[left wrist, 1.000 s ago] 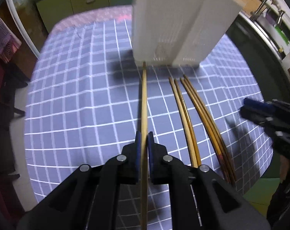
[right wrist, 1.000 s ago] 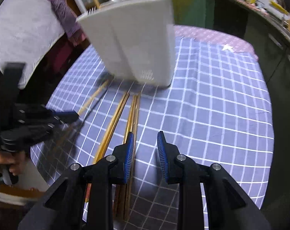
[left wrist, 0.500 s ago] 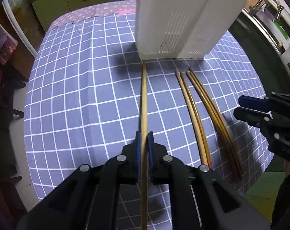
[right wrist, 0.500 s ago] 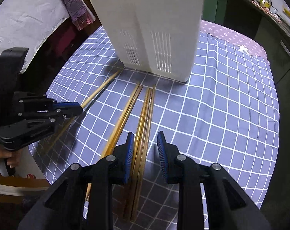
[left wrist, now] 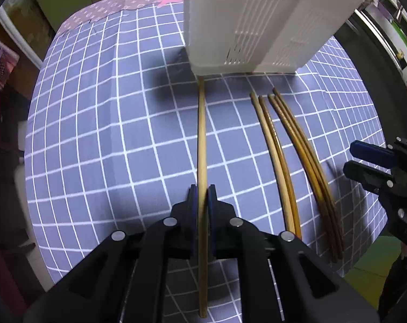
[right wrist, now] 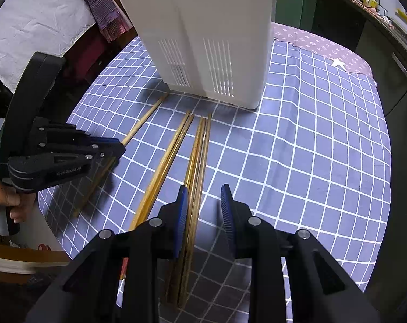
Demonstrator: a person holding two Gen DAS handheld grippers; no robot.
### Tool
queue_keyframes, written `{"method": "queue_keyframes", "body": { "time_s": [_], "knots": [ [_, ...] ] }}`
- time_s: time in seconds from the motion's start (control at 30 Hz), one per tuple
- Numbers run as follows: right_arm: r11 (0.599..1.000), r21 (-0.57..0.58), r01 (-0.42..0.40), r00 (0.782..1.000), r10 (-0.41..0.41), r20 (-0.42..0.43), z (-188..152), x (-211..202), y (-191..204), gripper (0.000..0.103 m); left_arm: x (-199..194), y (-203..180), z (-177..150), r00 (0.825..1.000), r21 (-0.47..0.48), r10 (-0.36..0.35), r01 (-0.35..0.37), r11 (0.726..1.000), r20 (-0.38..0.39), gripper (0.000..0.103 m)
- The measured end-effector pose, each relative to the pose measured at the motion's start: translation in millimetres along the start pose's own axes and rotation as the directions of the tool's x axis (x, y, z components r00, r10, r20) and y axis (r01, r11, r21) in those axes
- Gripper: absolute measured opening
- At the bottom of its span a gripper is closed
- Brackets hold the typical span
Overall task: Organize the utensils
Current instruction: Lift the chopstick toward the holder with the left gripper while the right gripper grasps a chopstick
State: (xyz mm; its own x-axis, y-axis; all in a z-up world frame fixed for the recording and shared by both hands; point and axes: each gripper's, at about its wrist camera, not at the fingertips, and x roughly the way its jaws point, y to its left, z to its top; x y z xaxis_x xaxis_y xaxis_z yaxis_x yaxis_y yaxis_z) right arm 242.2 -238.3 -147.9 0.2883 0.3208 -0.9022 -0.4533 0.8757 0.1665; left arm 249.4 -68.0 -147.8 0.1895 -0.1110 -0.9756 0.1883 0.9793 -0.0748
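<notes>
The left gripper (left wrist: 202, 195) has its fingers closed on a single chopstick (left wrist: 201, 134) pointing at the white utensil holder (right wrist: 208, 40). The right gripper (right wrist: 204, 207) hangs with fingers apart above the remaining chopsticks (right wrist: 195, 156) on the checkered surface (right wrist: 297, 148).

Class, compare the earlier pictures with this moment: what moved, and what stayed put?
The right gripper has pulled back from the white utensil holder, open over the darker chopsticks. The left gripper stays clamped on the pale chopstick. Nothing was picked up or released.

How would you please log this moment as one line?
left claw: shut on chopstick | right claw: open over chopsticks | holder: upright
</notes>
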Motion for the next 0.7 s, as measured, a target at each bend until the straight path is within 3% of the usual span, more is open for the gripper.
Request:
{"method": "queue_keyframes", "body": {
  "time_s": [0.23, 0.4, 0.7],
  "knots": [
    [1.0, -0.014, 0.006, 1.0, -0.006, -0.026, 0.6, 3.2, 1.1, 0.026, -1.9, -1.3, -0.8, 1.0, 0.013, -0.009, 0.009, 1.0, 0.016, 0.007],
    [0.999, -0.024, -0.028, 0.995, 0.026, -0.094, 6.0, 16.7, 4.1, 0.026, -33.9, 8.3, -20.4, 0.993, 0.013, -0.01, 0.009, 1.0, 0.121, 0.007],
    [0.999, -0.041, 0.016, 0.987, -0.022, -0.158, 15.9, 33.2, 7.8, 0.025, -98.7, 22.4, -56.6, 0.939, -0.002, -0.022, 0.024, 1.0, 0.343, 0.007]
  ]
}}
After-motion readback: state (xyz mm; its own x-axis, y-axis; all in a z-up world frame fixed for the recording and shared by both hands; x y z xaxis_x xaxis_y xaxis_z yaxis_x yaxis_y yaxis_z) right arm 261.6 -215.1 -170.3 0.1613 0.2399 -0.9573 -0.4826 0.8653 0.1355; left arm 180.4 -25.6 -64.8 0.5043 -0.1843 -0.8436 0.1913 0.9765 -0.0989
